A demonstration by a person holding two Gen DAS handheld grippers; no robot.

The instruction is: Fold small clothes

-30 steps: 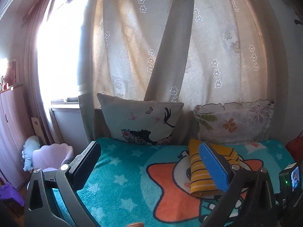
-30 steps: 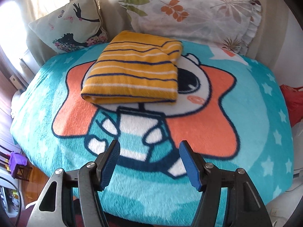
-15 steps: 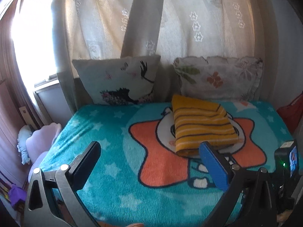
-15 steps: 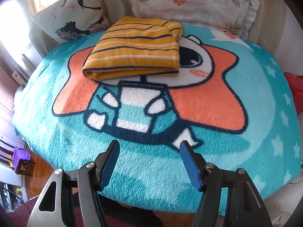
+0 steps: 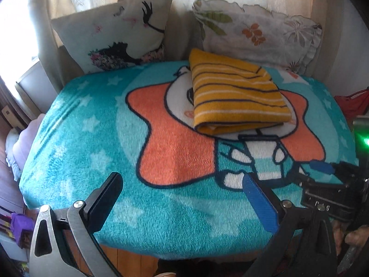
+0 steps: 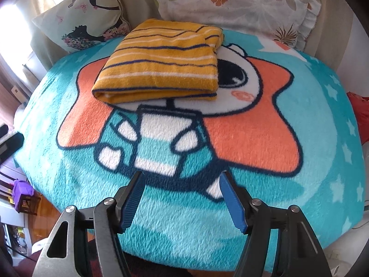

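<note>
On the bed's blanket, folded striped garment lying finished; both grippers hovering, jaws released, empty; next garment needed.

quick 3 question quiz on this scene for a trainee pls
1. True or false: the striped yellow garment lies folded on the teal blanket.
2. What is between the right gripper jaws? A) the garment B) nothing C) a pillow
3. How many pillows stand behind the garment?

Key: 1 true. 2 B; the left gripper is open and holds nothing too. 3 two: the dancer pillow and the leaf pillow.
</note>
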